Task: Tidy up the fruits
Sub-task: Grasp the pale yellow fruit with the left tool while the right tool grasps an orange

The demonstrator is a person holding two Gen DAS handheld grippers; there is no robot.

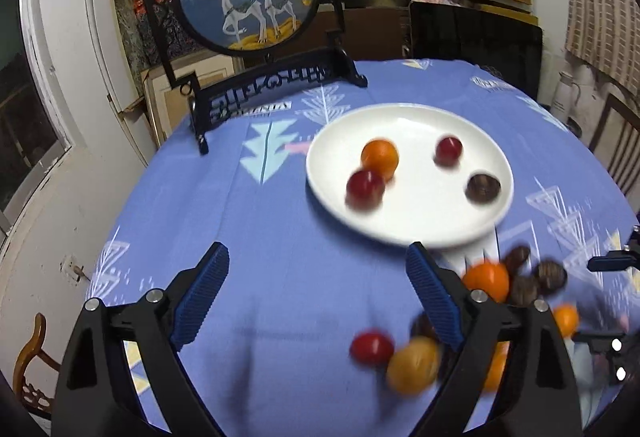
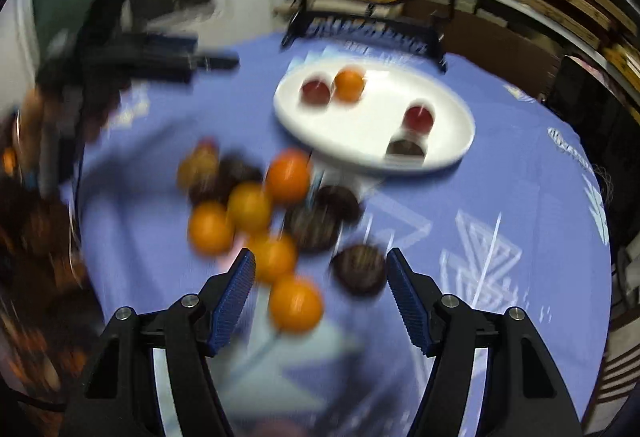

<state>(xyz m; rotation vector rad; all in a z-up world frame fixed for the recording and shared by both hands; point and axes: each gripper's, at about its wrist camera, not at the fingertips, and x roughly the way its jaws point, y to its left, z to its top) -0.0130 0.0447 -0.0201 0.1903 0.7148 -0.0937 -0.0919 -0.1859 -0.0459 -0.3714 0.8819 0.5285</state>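
I have both sets of jaws spread wide and holding nothing: the left gripper (image 1: 316,293) hangs over bare blue cloth on the counter (image 1: 248,237), and the right gripper (image 2: 320,279) hangs over the loose heap of fruit. The nearest candidate for my right side is the dark brown fruit (image 2: 358,269) lying between the blue pads, closer to the right one, with an orange fruit (image 2: 295,303) just beside it. To do this pick well I would centre that dark fruit between the pads first, so the left pad does not nudge the orange one and set it rolling, then close gently, lift straight and carry it to the white plate (image 2: 452,153) beyond the heap. Counting the plate: one orange, two red, one dark brown, four in all. On the cloth the right wrist view is smeared, but I make out about five orange fruits, a yellowish one (image 1: 414,365), a red one (image 1: 371,347) and roughly four dark ones; I cannot be sure of the dark count.
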